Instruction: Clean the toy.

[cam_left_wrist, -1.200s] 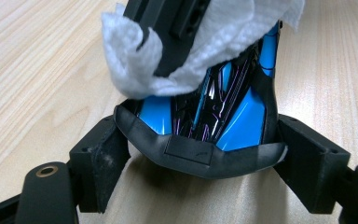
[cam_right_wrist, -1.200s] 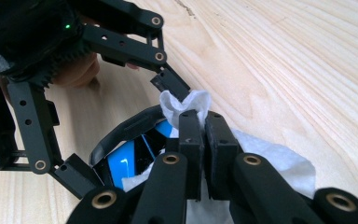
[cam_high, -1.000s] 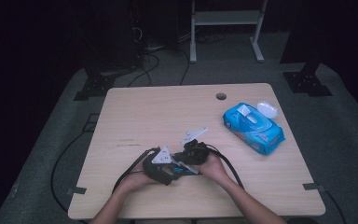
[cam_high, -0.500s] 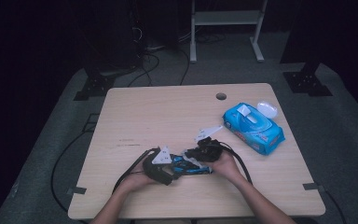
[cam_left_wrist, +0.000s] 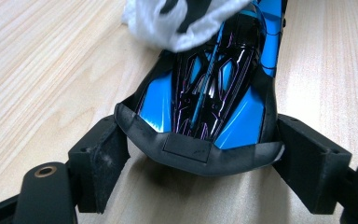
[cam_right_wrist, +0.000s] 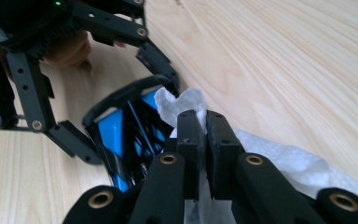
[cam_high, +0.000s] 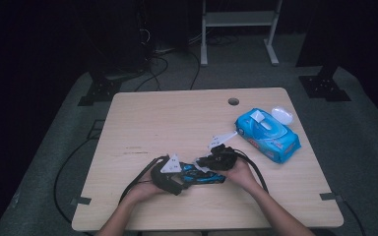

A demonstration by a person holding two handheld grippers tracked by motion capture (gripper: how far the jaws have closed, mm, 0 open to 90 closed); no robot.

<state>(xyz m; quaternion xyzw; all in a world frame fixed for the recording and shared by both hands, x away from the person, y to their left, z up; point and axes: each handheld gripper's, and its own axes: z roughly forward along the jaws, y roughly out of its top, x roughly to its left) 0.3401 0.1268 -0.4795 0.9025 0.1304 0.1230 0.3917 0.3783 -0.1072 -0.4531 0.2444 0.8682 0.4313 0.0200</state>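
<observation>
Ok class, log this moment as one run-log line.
left gripper: shut on toy car | right gripper: shut on wipe, on car | wipes pack: aside

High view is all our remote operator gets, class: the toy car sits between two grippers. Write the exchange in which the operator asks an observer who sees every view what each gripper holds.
Operator: Is the left gripper gripping the toy car?
Observer: Its jaws clamp the car's black end, one on each side.
Operator: What does the right gripper hold?
Observer: A white wipe, pinched between shut jaws.
Operator: Does the wipe reach the car?
Observer: Yes, it lies bunched on the car's glossy top, seen from the left gripper view.
</observation>
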